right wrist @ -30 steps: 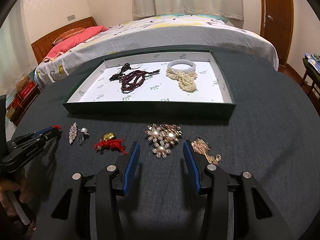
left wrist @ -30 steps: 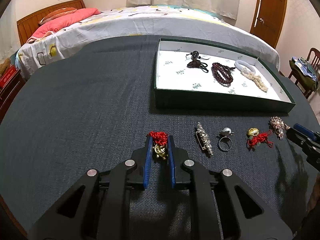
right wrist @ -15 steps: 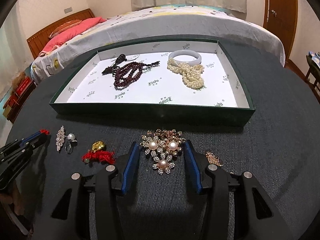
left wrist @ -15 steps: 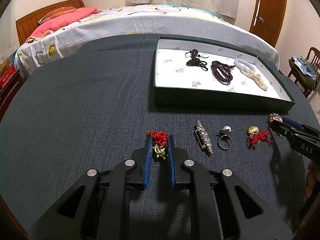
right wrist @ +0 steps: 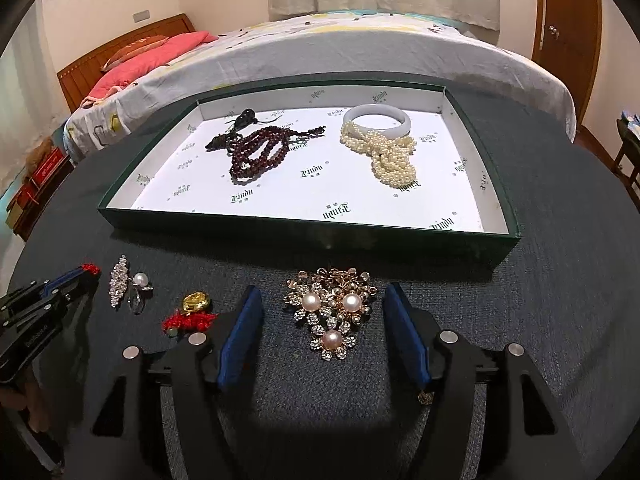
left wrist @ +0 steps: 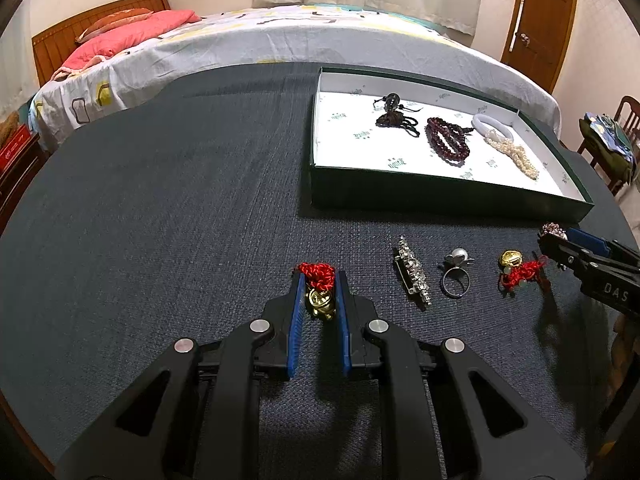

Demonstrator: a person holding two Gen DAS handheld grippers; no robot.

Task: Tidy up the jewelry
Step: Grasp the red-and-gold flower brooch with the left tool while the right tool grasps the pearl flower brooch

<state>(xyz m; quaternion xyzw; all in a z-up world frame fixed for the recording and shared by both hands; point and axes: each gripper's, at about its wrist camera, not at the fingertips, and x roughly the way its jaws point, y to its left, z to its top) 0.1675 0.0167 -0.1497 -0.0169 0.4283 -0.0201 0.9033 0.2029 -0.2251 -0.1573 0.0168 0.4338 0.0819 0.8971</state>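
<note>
My left gripper [left wrist: 319, 280] is shut on a gold charm with a red cord [left wrist: 318, 294], low over the dark cloth. My right gripper [right wrist: 323, 294] straddles a gold pearl flower brooch [right wrist: 332, 312] that lies on the cloth. Its jaws are opening, and the blue pads [right wrist: 242, 332] stand clear of the brooch on both sides. Just beyond stands the green tray [right wrist: 304, 236] with white lining. It holds a dark pendant [right wrist: 240, 128], a dark red bead bracelet [right wrist: 260, 152], a white bangle [right wrist: 378, 120] and a pearl strand [right wrist: 394, 156].
Between the grippers lie a rhinestone bar brooch [left wrist: 414, 276], a pearl ring [left wrist: 456, 274] and a second red-cord gold charm [left wrist: 518, 270]. A small gold piece [right wrist: 425, 398] peeks from under my right finger. A bed [left wrist: 280, 36] runs behind the table, with a door [left wrist: 540, 12] at the right.
My right gripper has slid forward, so the pearl brooch now sits between its fingers, and its jaws have spread wider. The left gripper and its charm have stayed put.
</note>
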